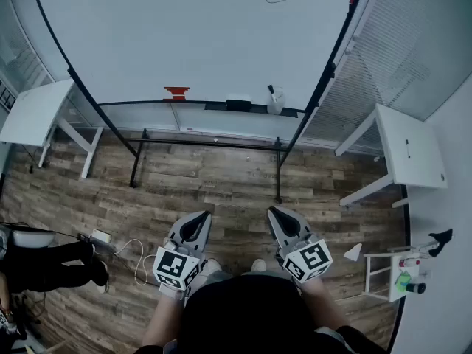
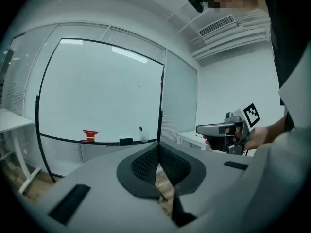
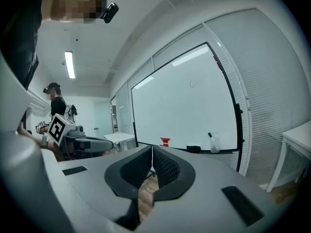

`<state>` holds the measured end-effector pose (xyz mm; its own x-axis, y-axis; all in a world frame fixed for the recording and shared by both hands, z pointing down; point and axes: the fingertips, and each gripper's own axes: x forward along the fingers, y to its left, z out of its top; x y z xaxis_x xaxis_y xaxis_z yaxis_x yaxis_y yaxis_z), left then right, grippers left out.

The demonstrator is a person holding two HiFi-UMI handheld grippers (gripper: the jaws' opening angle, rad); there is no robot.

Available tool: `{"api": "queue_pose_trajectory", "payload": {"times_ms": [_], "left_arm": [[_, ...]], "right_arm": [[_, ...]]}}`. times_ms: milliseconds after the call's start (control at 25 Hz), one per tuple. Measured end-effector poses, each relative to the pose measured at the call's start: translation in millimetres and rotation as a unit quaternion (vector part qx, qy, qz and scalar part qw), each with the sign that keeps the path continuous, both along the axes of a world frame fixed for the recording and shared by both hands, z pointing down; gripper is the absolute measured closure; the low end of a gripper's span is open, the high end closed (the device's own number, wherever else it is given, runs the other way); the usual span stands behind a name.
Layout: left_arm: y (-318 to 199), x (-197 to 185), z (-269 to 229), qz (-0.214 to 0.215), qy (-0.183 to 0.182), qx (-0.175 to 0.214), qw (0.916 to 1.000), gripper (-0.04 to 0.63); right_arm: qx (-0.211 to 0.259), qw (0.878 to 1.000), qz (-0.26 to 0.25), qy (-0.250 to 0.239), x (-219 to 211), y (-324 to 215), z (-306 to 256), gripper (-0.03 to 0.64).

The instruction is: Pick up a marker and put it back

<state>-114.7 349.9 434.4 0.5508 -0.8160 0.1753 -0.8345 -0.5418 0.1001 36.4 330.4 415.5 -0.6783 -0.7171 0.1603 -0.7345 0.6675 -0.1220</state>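
Head view shows the whiteboard tray (image 1: 199,105), and on it, from left to right, a red object (image 1: 176,92), a black eraser (image 1: 237,104) and a clear cup (image 1: 276,106); the marker (image 1: 271,90) stands in this cup, with its black end above the rim. Well apart from the tray, the left gripper (image 2: 158,154) has its jaws pressed together with nothing between them. The right gripper (image 3: 152,159) is closed in the same way and holds nothing.

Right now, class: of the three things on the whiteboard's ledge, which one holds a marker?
The clear cup near the ledge's right end: a dark marker stands in it. The red object and the black block hold nothing.
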Motion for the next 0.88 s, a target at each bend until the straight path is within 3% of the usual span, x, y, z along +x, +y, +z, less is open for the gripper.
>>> {"api": "queue_pose_trajectory", "payload": {"times_ms": [600, 800, 880], "left_arm": [[-1.7, -74.2, 18.0, 0.007, 0.012, -0.013, 0.9998, 0.577], [-16.7, -86.6, 32.2, 0.02, 0.014, -0.023, 0.9994, 0.575], [-27.8, -84.0, 34.4, 0.026, 0.015, -0.025, 0.9993, 0.575]], "right_arm": [[0.0, 1.0, 0.02, -0.001, -61.0, -7.1, 5.6, 0.584], [0.014, 0.999, 0.044, 0.015, -60.2, -22.4, 5.6, 0.579], [0.013, 0.998, 0.055, 0.015, -53.8, -35.0, 6.9, 0.542]]}}
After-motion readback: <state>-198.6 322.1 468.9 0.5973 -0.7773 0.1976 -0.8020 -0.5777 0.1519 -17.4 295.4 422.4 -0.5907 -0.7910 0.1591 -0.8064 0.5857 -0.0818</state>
